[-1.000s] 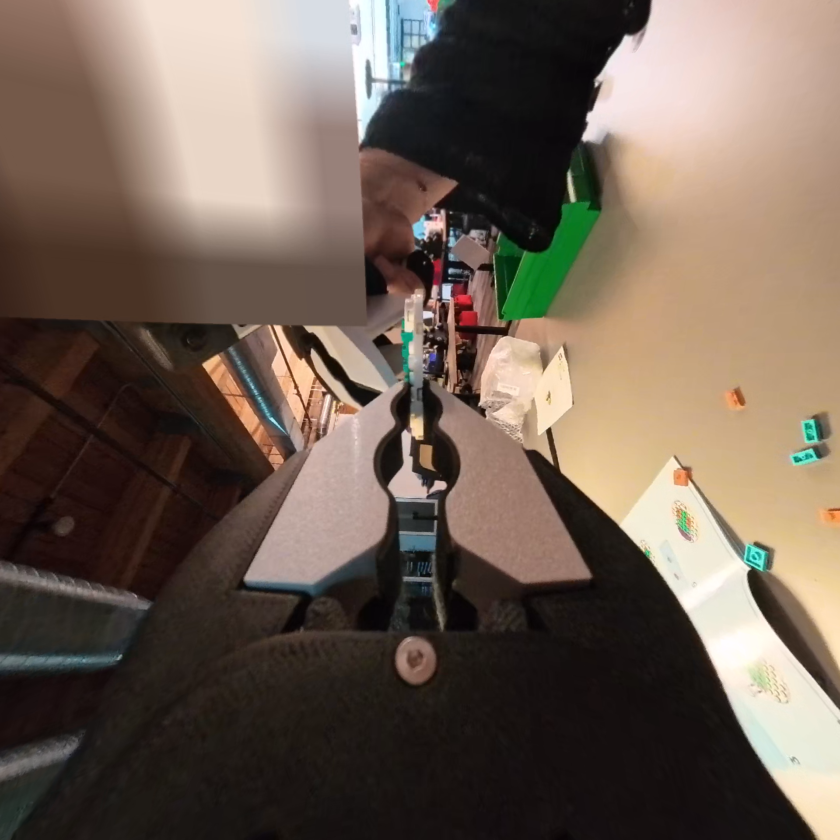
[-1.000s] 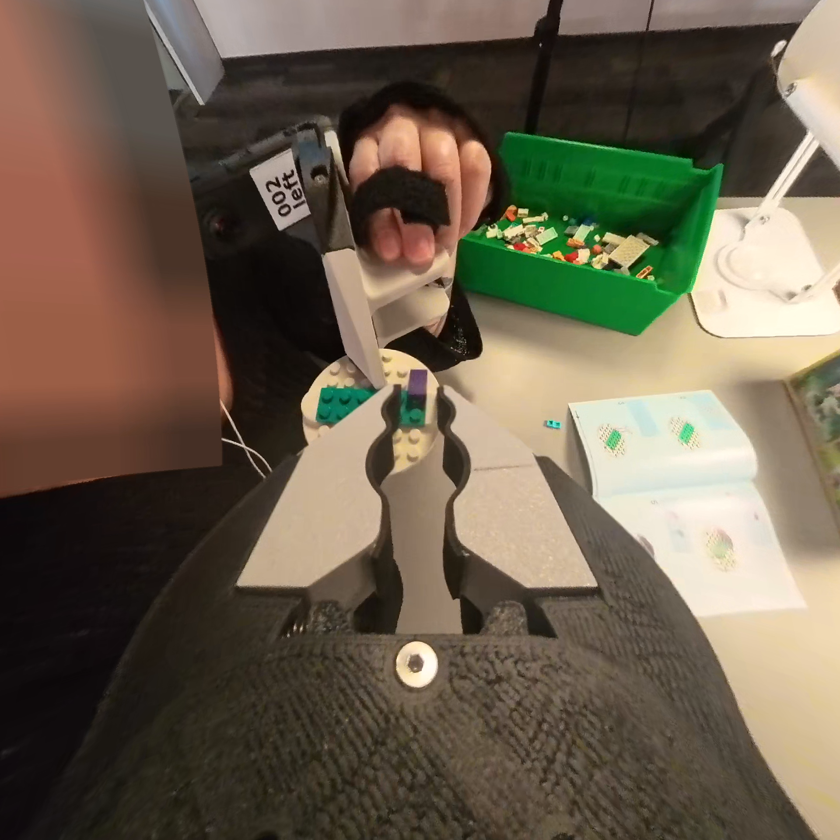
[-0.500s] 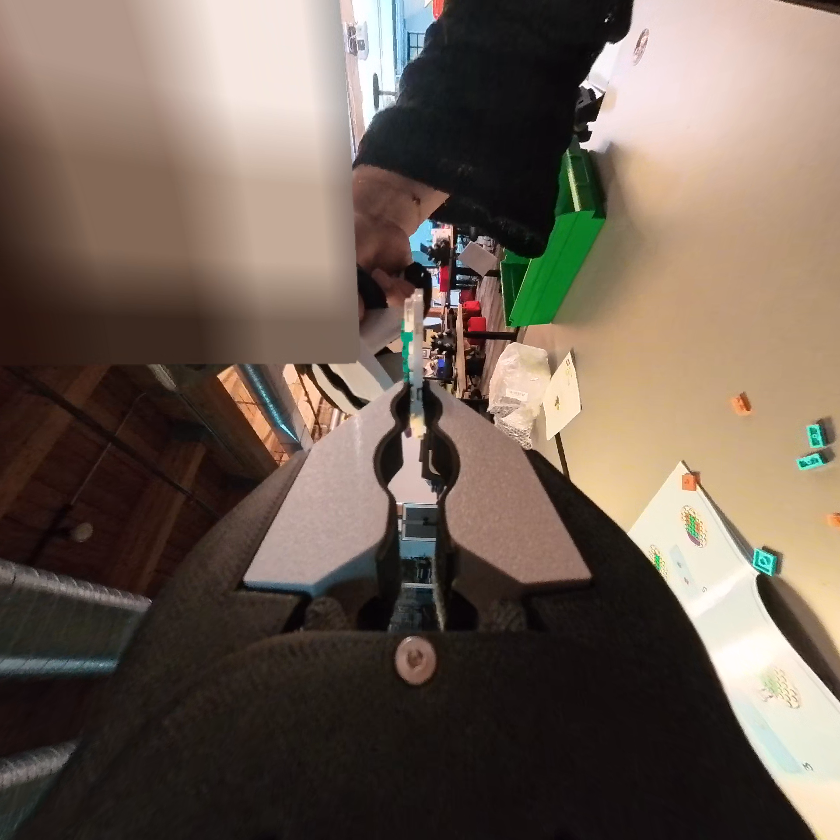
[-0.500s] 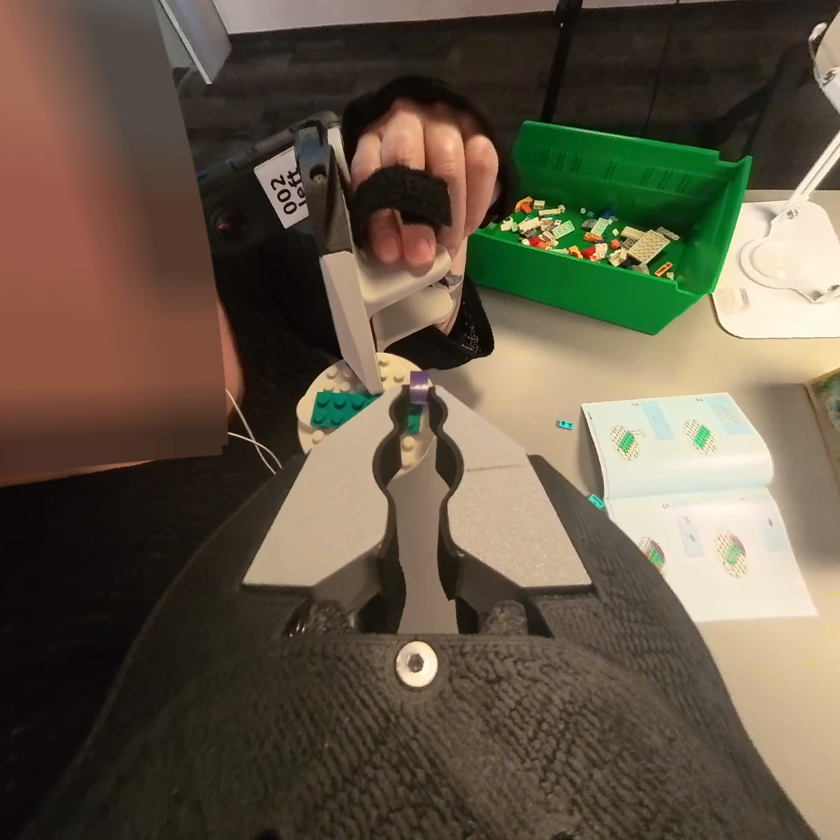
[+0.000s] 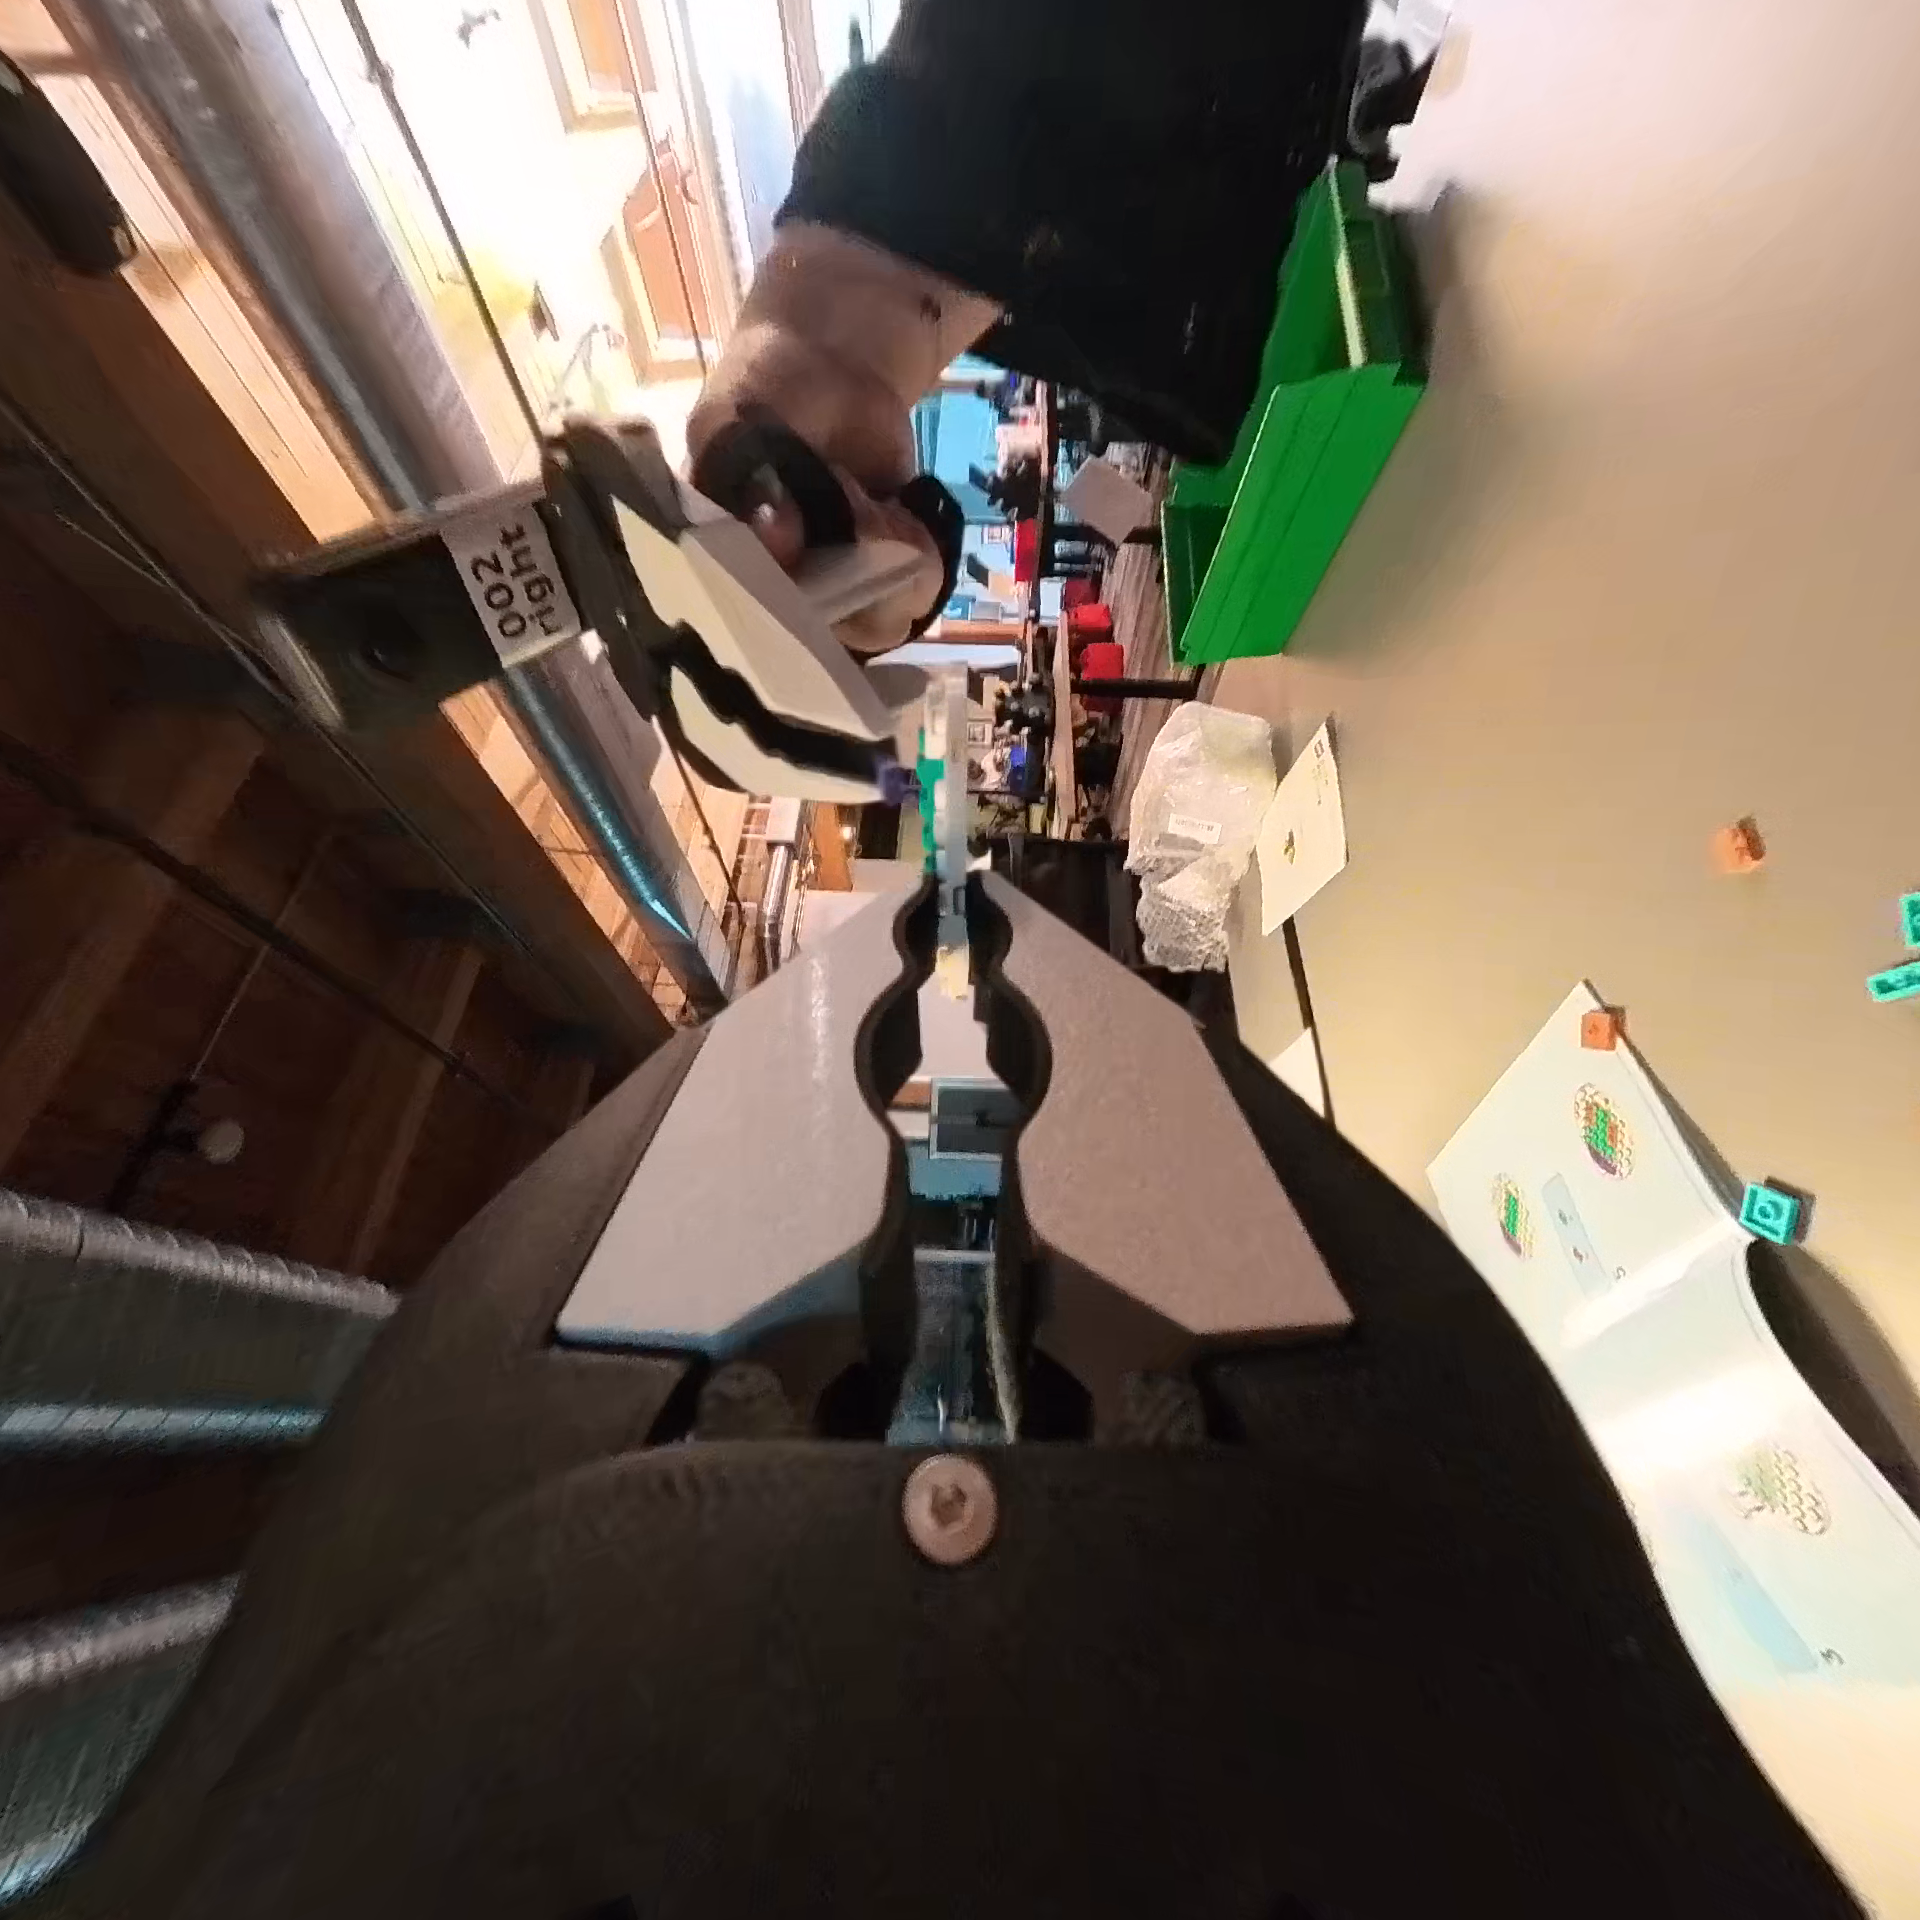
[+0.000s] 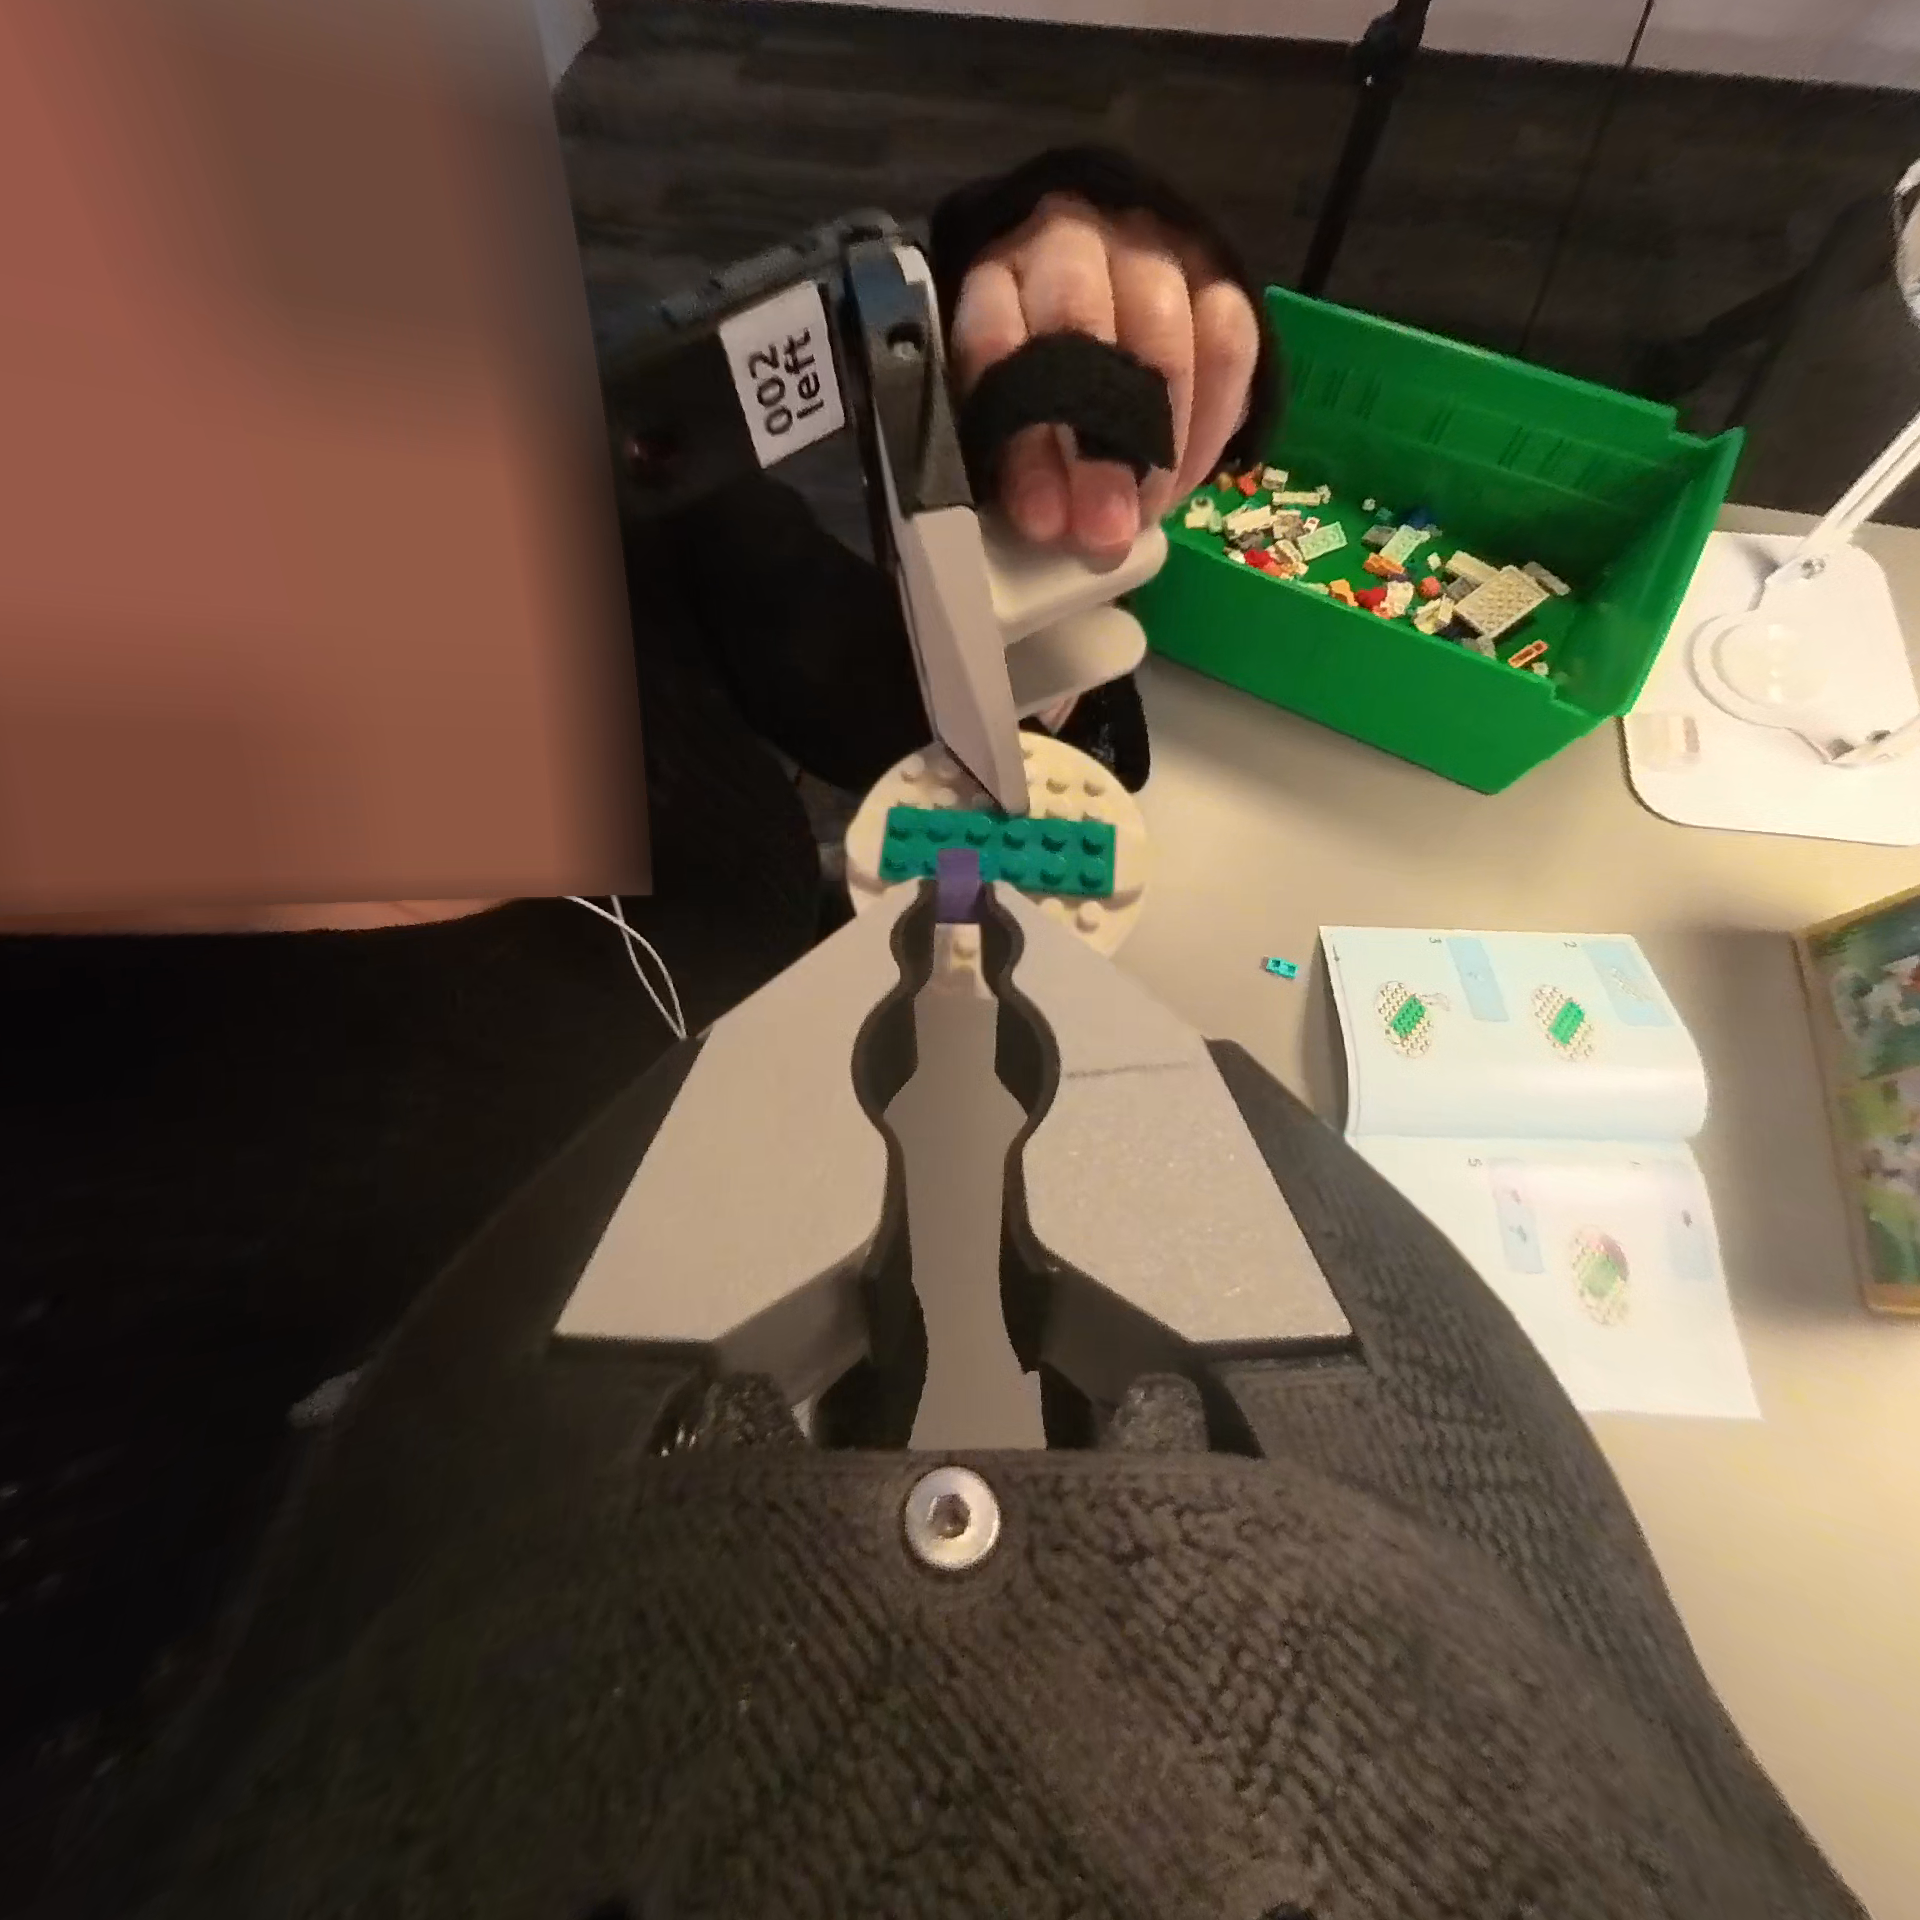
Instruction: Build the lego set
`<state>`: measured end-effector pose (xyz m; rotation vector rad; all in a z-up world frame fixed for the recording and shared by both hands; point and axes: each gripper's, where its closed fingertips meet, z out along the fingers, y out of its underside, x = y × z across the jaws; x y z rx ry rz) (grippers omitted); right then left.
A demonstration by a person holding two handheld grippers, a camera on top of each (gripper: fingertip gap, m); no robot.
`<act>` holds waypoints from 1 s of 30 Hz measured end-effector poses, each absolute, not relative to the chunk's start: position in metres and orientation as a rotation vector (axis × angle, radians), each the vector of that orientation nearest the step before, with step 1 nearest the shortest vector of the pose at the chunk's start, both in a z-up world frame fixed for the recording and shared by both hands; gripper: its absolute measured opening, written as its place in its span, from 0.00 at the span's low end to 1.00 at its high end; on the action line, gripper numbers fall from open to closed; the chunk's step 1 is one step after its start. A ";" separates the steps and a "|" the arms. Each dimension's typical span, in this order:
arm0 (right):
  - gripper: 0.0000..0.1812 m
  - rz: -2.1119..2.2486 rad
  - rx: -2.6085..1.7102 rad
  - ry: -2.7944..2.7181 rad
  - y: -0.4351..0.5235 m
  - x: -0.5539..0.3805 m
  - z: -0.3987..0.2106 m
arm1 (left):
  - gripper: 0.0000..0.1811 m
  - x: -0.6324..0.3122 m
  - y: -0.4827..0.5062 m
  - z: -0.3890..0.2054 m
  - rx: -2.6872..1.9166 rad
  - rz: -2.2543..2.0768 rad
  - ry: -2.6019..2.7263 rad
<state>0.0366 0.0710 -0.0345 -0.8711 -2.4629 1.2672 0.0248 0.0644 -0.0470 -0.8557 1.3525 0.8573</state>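
Right wrist view: right gripper (image 6: pixel 957 902) pinches a purple brick (image 6: pixel 956 883) against the round plate (image 6: pixel 1101 800), whose edge the left gripper (image 5: pixel 951 894) clamps.

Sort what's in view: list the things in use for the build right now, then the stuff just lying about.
In use:
round cream plate, held on edge by the left tongs
teal plate on it
purple brick in the right tongs
instruction booklet, open

Lying about:
green bin of loose bricks
white lamp base
clear plastic bag
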 end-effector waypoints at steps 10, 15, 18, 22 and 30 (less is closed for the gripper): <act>0.03 1.108 -1.026 -2.308 0.090 0.014 -0.032 | 0.02 0.021 0.071 -0.045 -0.868 0.905 1.327; 0.04 1.148 -1.046 -2.308 0.088 0.012 -0.033 | 0.02 0.021 0.065 -0.040 -0.845 0.873 1.313; 0.04 1.154 -1.046 -2.291 0.088 0.009 -0.033 | 0.02 0.020 0.064 -0.039 -0.840 0.880 1.305; 0.04 1.172 -1.036 -2.302 0.084 0.009 -0.034 | 0.02 0.022 0.062 -0.038 -0.830 0.877 1.306; 0.05 1.185 -1.034 -2.314 0.080 0.010 -0.035 | 0.02 0.023 0.060 -0.037 -0.820 0.876 1.308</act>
